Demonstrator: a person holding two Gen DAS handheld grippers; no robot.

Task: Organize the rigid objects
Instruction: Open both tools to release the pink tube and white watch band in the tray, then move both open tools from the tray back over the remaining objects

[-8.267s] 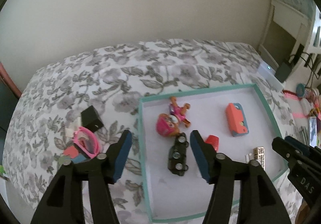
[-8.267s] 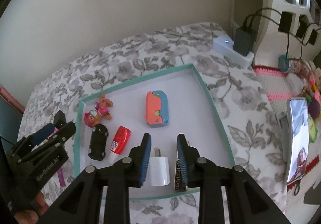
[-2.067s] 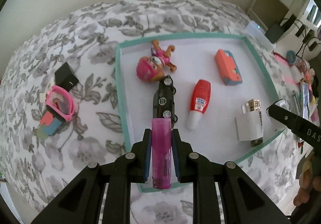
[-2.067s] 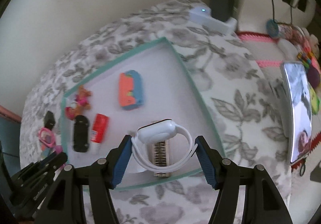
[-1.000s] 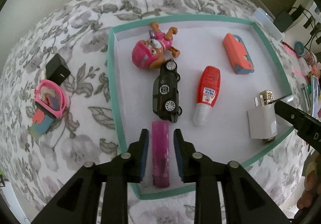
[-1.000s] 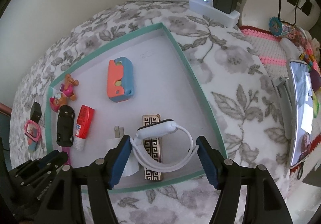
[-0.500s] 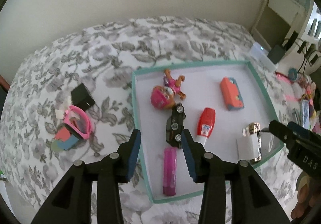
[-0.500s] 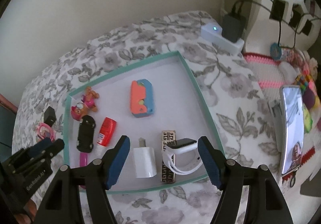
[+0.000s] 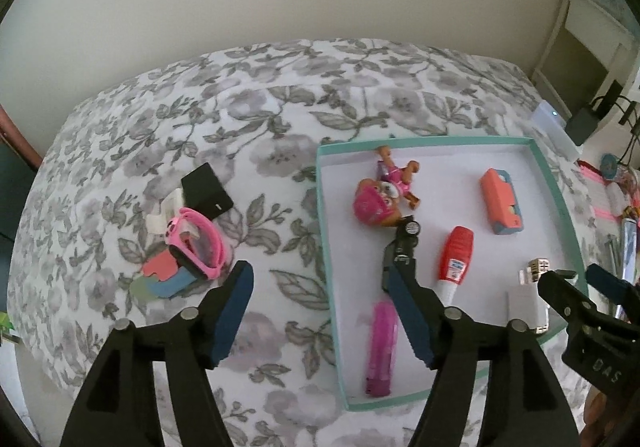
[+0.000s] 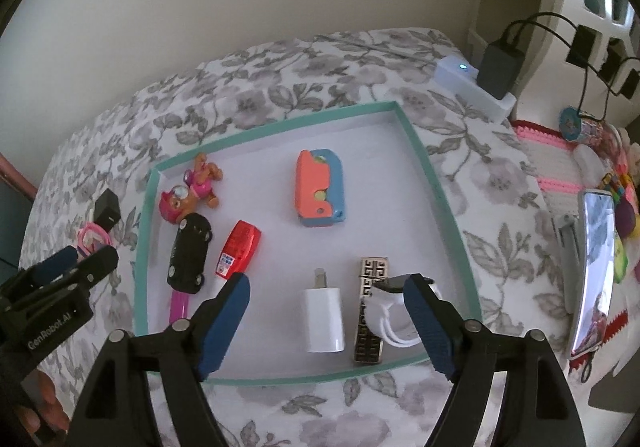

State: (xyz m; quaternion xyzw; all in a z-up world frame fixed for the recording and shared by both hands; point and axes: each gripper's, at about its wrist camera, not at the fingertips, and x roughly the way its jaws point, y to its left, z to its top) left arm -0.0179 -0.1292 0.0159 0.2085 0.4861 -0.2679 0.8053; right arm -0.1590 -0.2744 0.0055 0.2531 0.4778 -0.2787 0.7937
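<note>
The left gripper has its fingers spread wide with nothing between them, hovering at lower centre of its view over the teal tray's left wall. Just beyond, the pink lighter lies inside the tray beside the black toy car. The right gripper is likewise wide and empty, low in its frame; the white charger, patterned lighter and white watch lie in the tray between its fingers. A pink watch rests on the bed, centre left.
</note>
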